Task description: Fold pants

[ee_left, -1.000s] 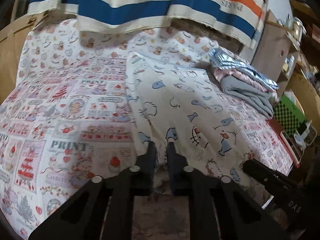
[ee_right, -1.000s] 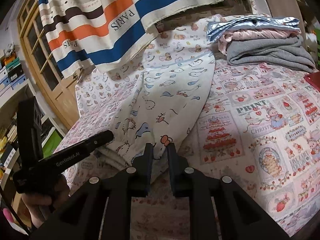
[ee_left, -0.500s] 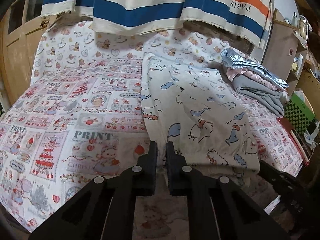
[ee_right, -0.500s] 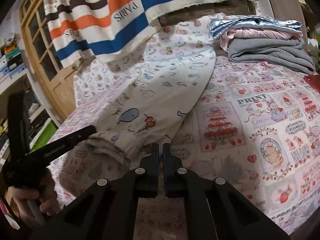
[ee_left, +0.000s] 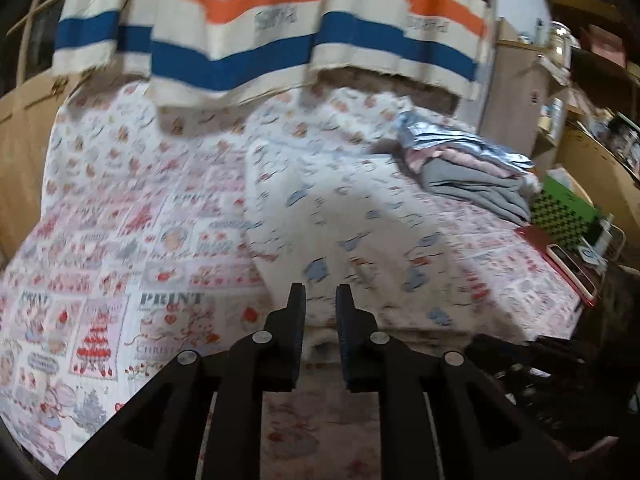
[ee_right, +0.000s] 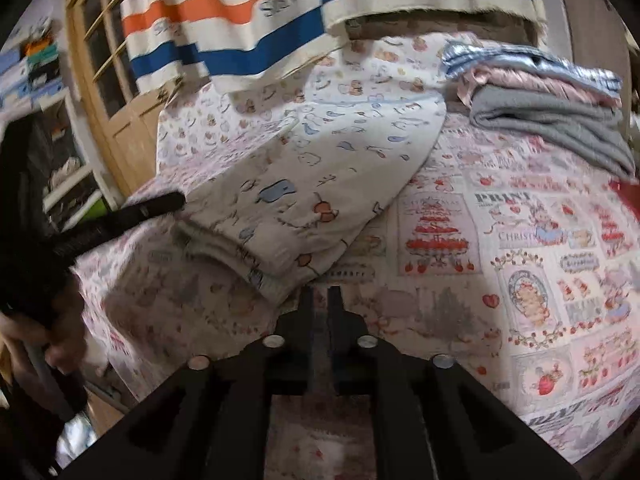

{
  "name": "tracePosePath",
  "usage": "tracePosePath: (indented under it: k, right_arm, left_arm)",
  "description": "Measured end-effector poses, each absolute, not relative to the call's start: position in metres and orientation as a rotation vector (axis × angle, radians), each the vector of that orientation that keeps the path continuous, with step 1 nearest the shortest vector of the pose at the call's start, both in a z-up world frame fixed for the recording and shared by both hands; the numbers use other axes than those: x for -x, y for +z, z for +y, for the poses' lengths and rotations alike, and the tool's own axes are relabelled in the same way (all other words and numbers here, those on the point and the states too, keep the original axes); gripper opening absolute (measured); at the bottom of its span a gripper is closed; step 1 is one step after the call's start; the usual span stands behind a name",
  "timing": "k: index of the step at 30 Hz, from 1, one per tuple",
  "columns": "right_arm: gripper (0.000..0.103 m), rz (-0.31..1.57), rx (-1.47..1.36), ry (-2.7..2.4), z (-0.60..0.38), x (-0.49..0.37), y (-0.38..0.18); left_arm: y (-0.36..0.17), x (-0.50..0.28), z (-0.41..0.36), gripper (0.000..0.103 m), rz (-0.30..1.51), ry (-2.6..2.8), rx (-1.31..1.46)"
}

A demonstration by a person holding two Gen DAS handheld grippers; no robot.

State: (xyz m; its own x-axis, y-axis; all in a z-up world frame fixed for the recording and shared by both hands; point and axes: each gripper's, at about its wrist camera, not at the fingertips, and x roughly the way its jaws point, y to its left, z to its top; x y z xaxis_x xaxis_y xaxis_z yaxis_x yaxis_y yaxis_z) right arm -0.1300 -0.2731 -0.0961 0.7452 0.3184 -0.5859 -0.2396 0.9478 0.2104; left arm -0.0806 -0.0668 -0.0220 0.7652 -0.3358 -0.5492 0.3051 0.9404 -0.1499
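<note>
Lying lengthwise on the patchwork-print bedsheet point(ee_left: 120, 240), the cream cartoon-print flannel pants point(ee_left: 360, 220) run straight away from both tools, cuffs nearest. The left gripper point(ee_left: 320, 300) hovers over the cuff end, fingers parted, holding nothing. The right gripper point(ee_right: 320, 296) sits just short of the cuffs, slightly ajar and empty; neither looks clearly nearer. A stack of folded grey and pink clothes point(ee_right: 548, 96) lies beyond, probably no obstacle.

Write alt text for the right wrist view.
Cartoon-print pants lie flat on a patterned bedspread, cuffs nearest the right gripper, whose fingers are apart and empty. The left gripper reaches the far cuff; folded clothes sit behind.
</note>
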Motion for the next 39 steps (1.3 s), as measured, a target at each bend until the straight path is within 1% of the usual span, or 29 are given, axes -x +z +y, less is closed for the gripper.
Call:
tracePosePath:
  k: [3, 5, 7, 9, 12, 20, 28, 33, 39]
  right_arm:
    - [0.03, 0.656, -0.073, 0.338, -0.266, 0.13, -0.095]
    - [0.034, 0.655, -0.047, 0.344, -0.263, 0.128, -0.095]
    - [0.036, 0.655, -0.028, 0.345, -0.261, 0.125, -0.095]
    - [0.04, 0.657, -0.008, 0.35, -0.26, 0.122, -0.095]
    - [0.043, 0.66, 0.007, 0.339, -0.265, 0.121, -0.093]
    - [0.045, 0.666, 0.075, 0.256, -0.273, 0.114, -0.093]
    - [0.046, 0.661, 0.135, 0.301, -0.262, 0.103, -0.09]
    - [0.046, 0.628, 0.217, 0.33, -0.256, 0.108, -0.087]
    - [0.046, 0.599, 0.095, 0.345, -0.263, 0.102, -0.075]
  left_arm:
    - [-0.014, 0.079, -0.077, 0.014, 0.61, -0.419, 0.067]
    - [-0.013, 0.072, -0.085, 0.015, 0.626, -0.462, 0.064]
    - [-0.017, 0.063, -0.094, 0.015, 0.661, -0.486, 0.06]
    - [-0.025, 0.053, -0.1, 0.015, 0.714, -0.514, 0.069]
    - [-0.044, 0.039, -0.103, 0.015, 0.8, -0.513, 0.088]
    - [-0.05, 0.038, -0.108, 0.014, 0.786, -0.49, 0.037]
    - [-0.053, 0.032, -0.091, 0.013, 0.815, -0.535, 0.162]
    - [-0.053, 0.034, -0.092, 0.013, 0.811, -0.538, 0.153]
    - [-0.048, 0.041, -0.095, 0.013, 0.784, -0.557, 0.086]
